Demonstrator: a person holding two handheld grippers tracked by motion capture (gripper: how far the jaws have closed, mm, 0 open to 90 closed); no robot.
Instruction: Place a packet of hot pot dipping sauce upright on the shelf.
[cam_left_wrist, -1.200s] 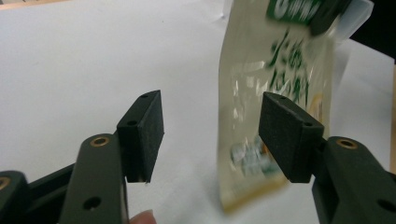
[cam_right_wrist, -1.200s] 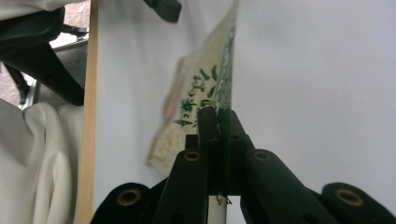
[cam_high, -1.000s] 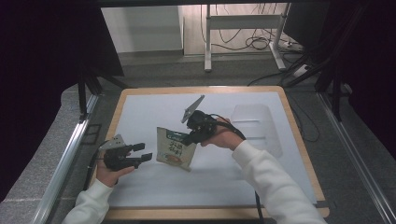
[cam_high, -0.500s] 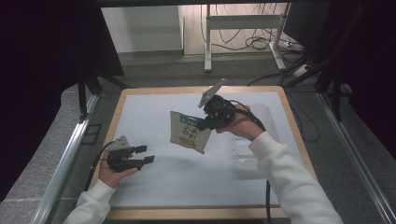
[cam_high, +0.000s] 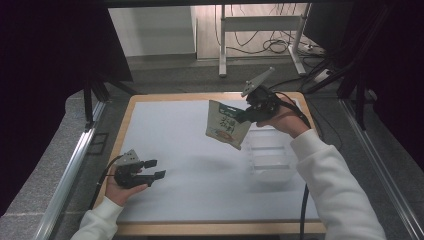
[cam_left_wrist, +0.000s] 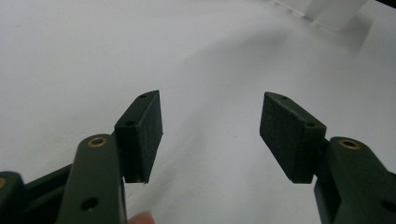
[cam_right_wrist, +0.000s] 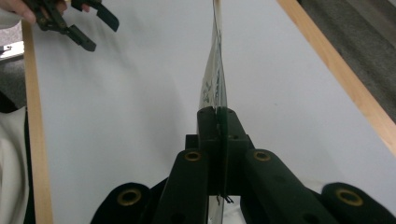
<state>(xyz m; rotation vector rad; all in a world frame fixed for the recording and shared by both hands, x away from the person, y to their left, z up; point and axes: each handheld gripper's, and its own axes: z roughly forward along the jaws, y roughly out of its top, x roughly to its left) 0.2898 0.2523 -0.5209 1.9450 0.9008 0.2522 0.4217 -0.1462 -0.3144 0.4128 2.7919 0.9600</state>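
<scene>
The right gripper (cam_high: 243, 114) is pinching the flat snack packet (cam_high: 227, 124) by its edge, with its jaws pressed tight together on it, and is holding the packet up in the air at about 1 o'clock over the table. In the right gripper view the packet (cam_right_wrist: 214, 74) is standing thin and straight up from the jaws. This looks like the carrying step, and the clear plastic box (cam_high: 268, 155), just below the packet at about 4 o'clock from it, is probably where it is going. For the next move, the hand would need to bring the packet over the box, lower it and let go. The left gripper (cam_high: 152, 169) is waiting at 8 o'clock with its jaws wide apart and nothing between them. The white table top (cam_high: 190, 150) has a wooden rim (cam_high: 215, 229). Beyond it, at 12 o'clock, cables (cam_high: 272, 46) are lying on the floor by a metal stand (cam_high: 260, 22), and dark curtains are hanging at both sides.
</scene>
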